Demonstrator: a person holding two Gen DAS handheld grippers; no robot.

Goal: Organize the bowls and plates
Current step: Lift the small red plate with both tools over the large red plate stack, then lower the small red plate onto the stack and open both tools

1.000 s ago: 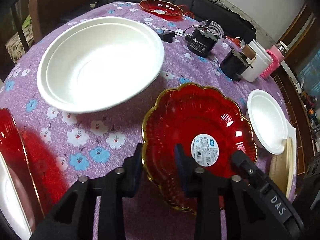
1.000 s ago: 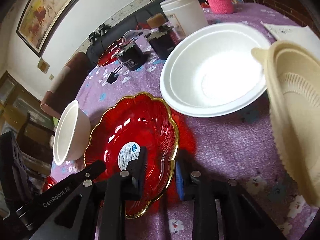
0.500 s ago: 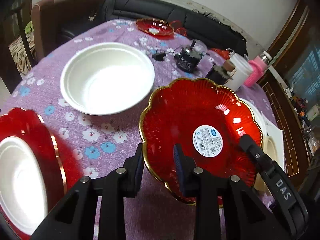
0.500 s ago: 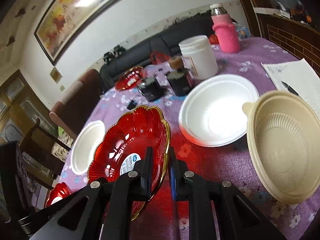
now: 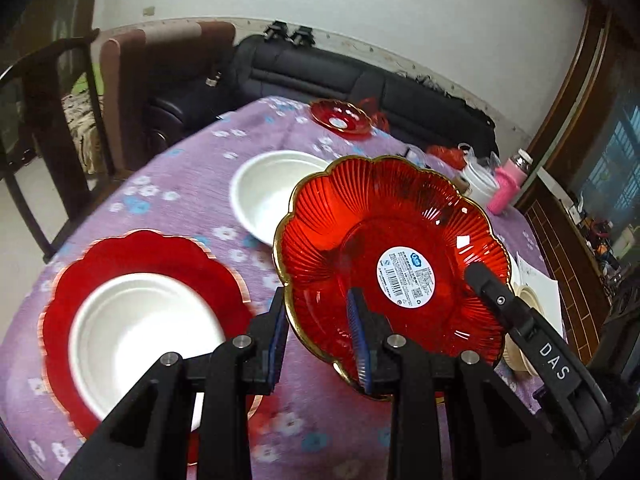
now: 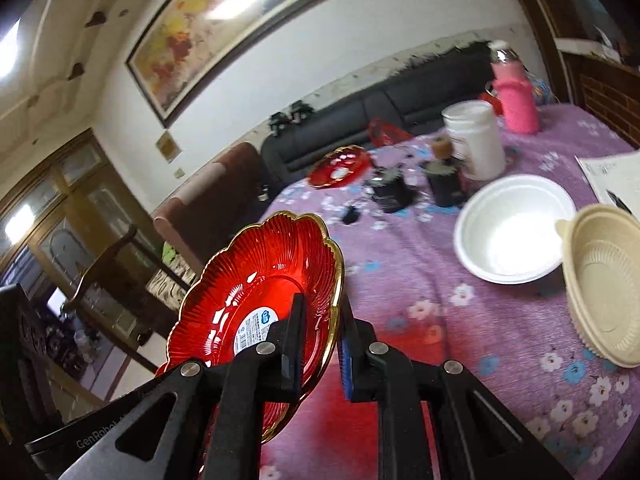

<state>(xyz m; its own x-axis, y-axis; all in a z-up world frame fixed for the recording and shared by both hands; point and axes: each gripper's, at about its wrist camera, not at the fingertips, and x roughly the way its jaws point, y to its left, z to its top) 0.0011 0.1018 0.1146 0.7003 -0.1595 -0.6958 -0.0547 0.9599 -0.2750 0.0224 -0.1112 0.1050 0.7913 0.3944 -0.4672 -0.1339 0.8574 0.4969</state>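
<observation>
A red scalloped plate (image 5: 392,240) with a gold rim and a white sticker hangs tilted above the purple flowered table (image 5: 180,184). My left gripper (image 5: 320,332) is shut on its near left rim. My right gripper (image 6: 320,336) is shut on the opposite rim of the red plate (image 6: 256,288). A second red plate (image 5: 68,300) lies at the left with a white bowl (image 5: 136,332) in it. Another white bowl (image 5: 268,196) sits behind it. A third white bowl (image 6: 516,228) and a beige ribbed bowl (image 6: 604,280) sit at the right.
A small red plate (image 6: 340,166) lies at the table's far edge. A white jar (image 6: 474,140), a pink bottle (image 6: 514,96) and dark round items (image 6: 390,190) stand at the back right. Paper (image 6: 612,176) lies at the right edge. Chairs (image 5: 132,92) and a black sofa (image 5: 360,80) ring the table.
The red plate has come up off the table, carried by both grippers. The right jaws have drawn in on its rim. The left view now takes in the red plate with the white bowl.
</observation>
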